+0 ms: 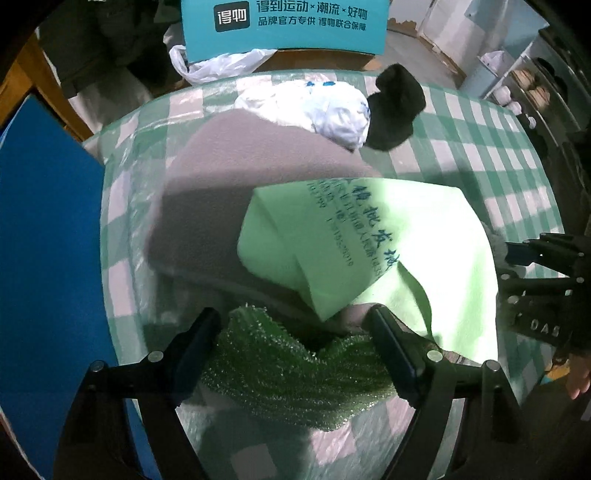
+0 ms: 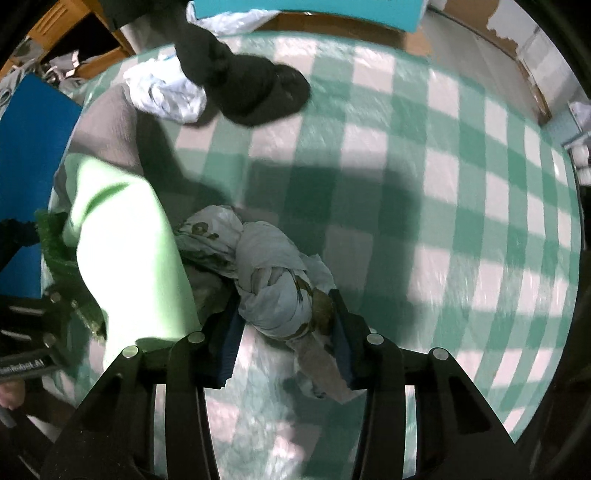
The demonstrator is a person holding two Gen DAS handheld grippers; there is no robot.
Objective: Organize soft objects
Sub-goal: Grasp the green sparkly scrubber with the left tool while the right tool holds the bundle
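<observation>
My left gripper (image 1: 295,332) is shut on a dark green glittery cloth (image 1: 295,376) at the near edge of the checked table. A light green cloth with blue print (image 1: 388,251) lies just ahead of it, over a grey cloth (image 1: 229,177). My right gripper (image 2: 286,317) is shut on a knotted white patterned cloth (image 2: 273,273), lifted a little above the table. The light green cloth (image 2: 129,251) sits to its left. A black cap (image 1: 395,107) and a white crumpled cloth (image 1: 325,107) lie at the far side; they also show in the right wrist view, cap (image 2: 251,88) and white cloth (image 2: 166,92).
The round table has a green and white checked cover (image 2: 424,184). A blue board (image 1: 48,240) stands at the left edge. A teal printed box (image 1: 284,26) and a white plastic bag (image 1: 218,66) sit beyond the far edge. Shelves stand at the right (image 1: 535,81).
</observation>
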